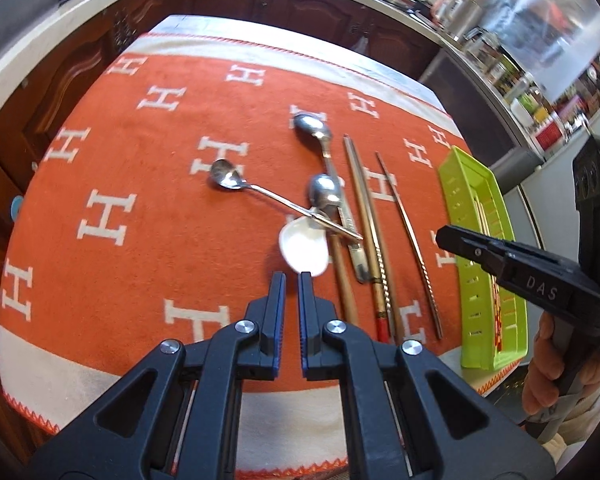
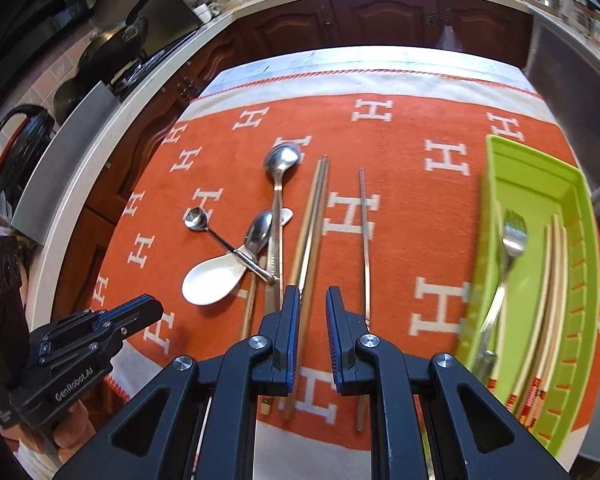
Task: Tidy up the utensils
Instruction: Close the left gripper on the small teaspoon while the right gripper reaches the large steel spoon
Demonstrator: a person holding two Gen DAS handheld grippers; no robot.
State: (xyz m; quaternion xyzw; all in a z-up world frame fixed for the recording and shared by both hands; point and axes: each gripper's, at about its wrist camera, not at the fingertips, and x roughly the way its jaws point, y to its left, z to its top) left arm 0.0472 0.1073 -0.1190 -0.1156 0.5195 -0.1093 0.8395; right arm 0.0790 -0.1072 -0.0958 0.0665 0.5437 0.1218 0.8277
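Note:
A pile of utensils lies on the orange cloth: a white ceramic spoon [image 1: 303, 249] [image 2: 214, 276], a small metal spoon [image 1: 226, 176] [image 2: 196, 218] lying across it, two larger metal spoons [image 1: 312, 126] [image 2: 282, 160], a pair of chopsticks [image 1: 366, 208] [image 2: 312, 220] and a single metal chopstick [image 1: 410, 240] [image 2: 365, 240]. A green tray [image 1: 456, 184] [image 2: 536, 168] at the right holds a fork [image 2: 510, 248] and chopsticks [image 2: 552, 280]. My left gripper [image 1: 292, 280] is slightly open and empty, just short of the white spoon. My right gripper [image 2: 313, 294] is open and empty above the chopsticks' near ends; it also shows in the left wrist view [image 1: 444, 238].
The orange cloth [image 1: 140, 200] with white H marks covers the table. Dark wooden cabinets [image 2: 380, 20] and a counter run behind it. A stove with pans [image 2: 112, 44] is at the far left. A fridge and cluttered shelves [image 1: 540, 92] stand at the right.

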